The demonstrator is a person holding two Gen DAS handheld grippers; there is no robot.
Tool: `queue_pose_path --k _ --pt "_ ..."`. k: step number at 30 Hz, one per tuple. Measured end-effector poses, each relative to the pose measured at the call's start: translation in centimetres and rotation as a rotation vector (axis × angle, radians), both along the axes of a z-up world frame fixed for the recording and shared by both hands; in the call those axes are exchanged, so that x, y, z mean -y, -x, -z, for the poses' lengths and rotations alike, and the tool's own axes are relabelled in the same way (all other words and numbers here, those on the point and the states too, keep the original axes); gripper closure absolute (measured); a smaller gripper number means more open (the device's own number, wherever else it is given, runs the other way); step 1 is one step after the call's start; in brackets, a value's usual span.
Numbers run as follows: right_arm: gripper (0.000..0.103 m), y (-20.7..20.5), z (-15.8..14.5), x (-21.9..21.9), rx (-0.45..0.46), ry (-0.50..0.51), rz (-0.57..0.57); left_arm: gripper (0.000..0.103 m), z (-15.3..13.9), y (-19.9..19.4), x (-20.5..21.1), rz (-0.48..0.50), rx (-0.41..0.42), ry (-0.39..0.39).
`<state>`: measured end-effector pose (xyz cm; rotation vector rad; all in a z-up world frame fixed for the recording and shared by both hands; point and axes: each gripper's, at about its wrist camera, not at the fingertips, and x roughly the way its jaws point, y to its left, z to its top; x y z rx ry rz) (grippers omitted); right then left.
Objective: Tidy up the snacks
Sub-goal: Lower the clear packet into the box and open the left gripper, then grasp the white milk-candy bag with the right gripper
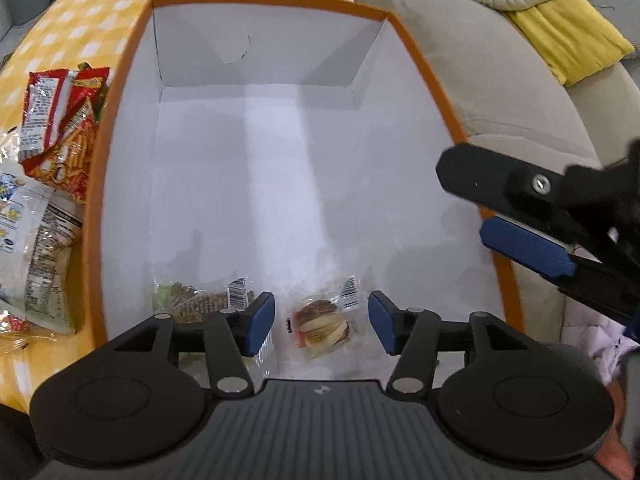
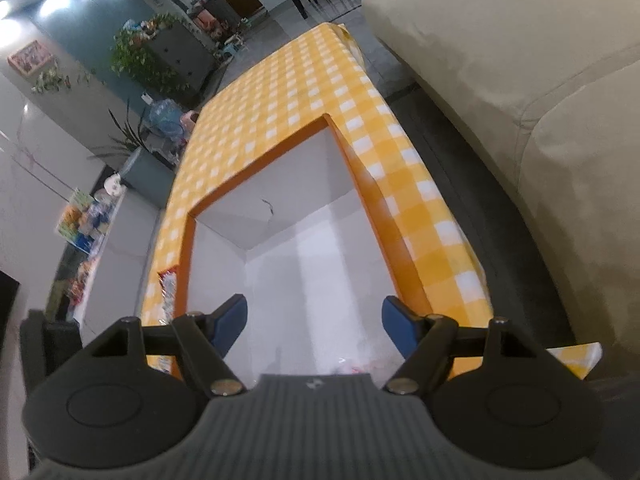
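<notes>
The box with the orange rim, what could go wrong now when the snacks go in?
1. The right tongs hang over the box's rim, so they might bump the box.
2. More packets wait outside on the checked cloth, beside the box wall; the left tongs could nudge one off the edge.

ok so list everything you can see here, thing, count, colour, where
box: 1, orange rim, white inside, on the table
small snack packets: 2, clear wrap with brown contents, on the box floor at its near end, one between the left gripper's open fingers, one beside it
snack bags: at least 3, red and white, on the table outside the box's left wall
tablecloth: 1, yellow and white check, covers the table
sofa: 1, beige, beside the table
cushion: 1, yellow, on the sofa
left gripper: 1, black with blue pads, open over the box
right gripper: 1, same colours, open, empty, at the box's right rim
</notes>
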<state>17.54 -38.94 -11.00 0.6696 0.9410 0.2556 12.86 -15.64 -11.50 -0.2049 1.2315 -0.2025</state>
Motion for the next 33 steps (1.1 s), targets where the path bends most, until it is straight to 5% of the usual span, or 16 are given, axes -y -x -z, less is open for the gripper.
queue_pose_path --k 14,25,33 --pt "0.030 -0.2 0.0 -2.1 -0.017 0.071 -0.065 0.030 -3.7 3.2 -2.8 -0.026 0.060 -0.038" --pt "0.030 0.1 -0.7 -7.3 -0.063 0.375 -0.199 0.030 -6.2 4.9 -7.9 -0.076 0.117 0.011" --pt "0.030 0.7 -2.9 -9.2 -0.056 0.470 -0.218 0.030 -8.3 5.2 -13.8 -0.148 0.177 0.026"
